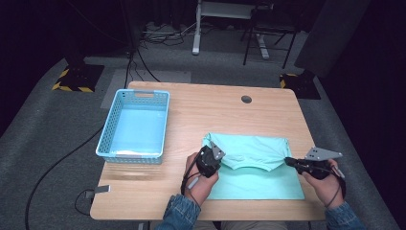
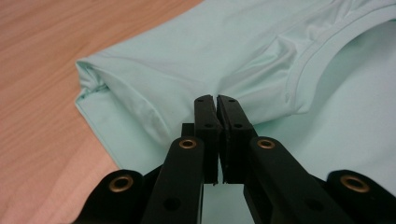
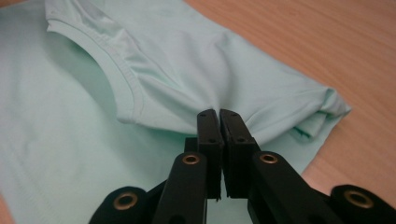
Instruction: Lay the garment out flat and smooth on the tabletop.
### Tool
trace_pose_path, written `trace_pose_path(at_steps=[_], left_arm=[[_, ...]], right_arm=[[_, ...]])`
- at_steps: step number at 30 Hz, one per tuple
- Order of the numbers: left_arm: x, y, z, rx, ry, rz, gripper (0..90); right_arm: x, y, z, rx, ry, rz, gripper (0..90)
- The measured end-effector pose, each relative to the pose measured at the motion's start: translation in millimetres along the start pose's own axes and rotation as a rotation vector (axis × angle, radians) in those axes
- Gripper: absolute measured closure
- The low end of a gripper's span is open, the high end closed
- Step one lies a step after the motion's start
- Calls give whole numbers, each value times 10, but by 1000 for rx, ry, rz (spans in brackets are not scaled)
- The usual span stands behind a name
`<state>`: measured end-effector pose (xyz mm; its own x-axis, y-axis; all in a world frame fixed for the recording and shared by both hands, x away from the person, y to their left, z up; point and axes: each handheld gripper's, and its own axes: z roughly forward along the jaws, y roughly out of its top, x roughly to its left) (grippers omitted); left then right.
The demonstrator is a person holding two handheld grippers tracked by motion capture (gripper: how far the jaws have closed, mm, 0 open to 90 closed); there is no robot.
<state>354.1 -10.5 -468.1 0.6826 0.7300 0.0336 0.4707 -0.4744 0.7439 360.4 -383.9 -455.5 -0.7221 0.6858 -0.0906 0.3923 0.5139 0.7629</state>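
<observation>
Two grippers worked over one wooden table point(image 1: 191, 191), and we held one in each hand. The largest thing near them was the mint-green shirt point(image 1: 258, 184), lying flat right under both grippers, its far part folded over toward us so the neckline point(image 1: 252, 167) faced the near edge between the two tools. Well off to the left of our left gripper, a light blue basket point(image 1: 134, 125) with perforated walls stood on the table, apart from the shirt.

Our left gripper point(image 1: 215, 154) sat at the shirt's left side; in its own view the jaws were pressed together on a pinch of the folded cloth point(image 2: 243, 79), with the shirt's folded corner point(image 2: 88, 77) just to the left of the tips and the neckline band point(image 2: 308, 70) just to the right. Our right gripper point(image 1: 288, 161) sat at the shirt's right side, and its jaws too were clamped on a fold of cloth point(image 3: 205, 93), the neckline band point(image 3: 126, 84) to the left of its tips and the shirt's folded corner point(image 3: 327, 109) to the right.
</observation>
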Motion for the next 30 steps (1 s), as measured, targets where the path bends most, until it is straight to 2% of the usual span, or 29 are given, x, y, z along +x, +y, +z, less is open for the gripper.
trace_pose_path(at_steps=[3, 6, 10, 12, 15, 18, 20, 21, 22, 23, 24, 25, 26, 27, 28, 29, 30], left_arm=[[-57, -59, -51, 9, -5, 10, 869], [-184, -132, -150, 16, -27, 26, 869], [-347, -192, -267, 21, -53, 56, 869], [-393, -217, -302, 28, -69, 58, 869], [-405, -207, -321, 33, -92, 58, 866], [-295, -79, -245, 37, -90, 69, 867], [-44, 159, -82, 24, -83, 59, 871], [139, 349, 48, 16, -52, 56, 872], [341, 574, 177, -27, 3, 80, 871], [549, 816, 296, -73, 83, 128, 863], [753, 1033, 385, -95, 189, 159, 794], [917, 1193, 406, -99, 270, 113, 662], [1012, 1290, 369, -122, 252, 15, 538], [1036, 1337, 314, -143, 211, -35, 495], [1002, 1345, 272, -136, 217, -28, 446], [952, 1307, 234, -121, 240, 2, 403], [905, 1232, 213, -109, 244, 15, 390]], right_arm=[[67, -84, -57, 10, 13, 4, 877], [159, -190, -143, 25, 34, 11, 877], [274, -235, -241, 41, 48, -9, 876], [325, -247, -276, 55, 60, -20, 876], [362, -237, -307, 72, 86, -24, 876], [309, -161, -301, 75, 100, -16, 876], [167, -32, -229, 72, 93, -6, 878], [41, 83, -151, 66, 83, -3, 881], [-131, 231, -41, 56, 59, 7, 881], [-347, 397, 87, 35, 13, 35, 873], [-591, 558, 215, -3, -57, 91, 774], [-825, 697, 322, -47, -132, 158, 540], [-1007, 806, 387, -105, -179, 216, 374], [-1096, 881, 387, -148, -210, 247, 357], [-1104, 923, 350, -170, -207, 250, 311], [-1066, 934, 315, -191, -197, 240, 270], [-1011, 914, 287, -197, -185, 218, 259]])
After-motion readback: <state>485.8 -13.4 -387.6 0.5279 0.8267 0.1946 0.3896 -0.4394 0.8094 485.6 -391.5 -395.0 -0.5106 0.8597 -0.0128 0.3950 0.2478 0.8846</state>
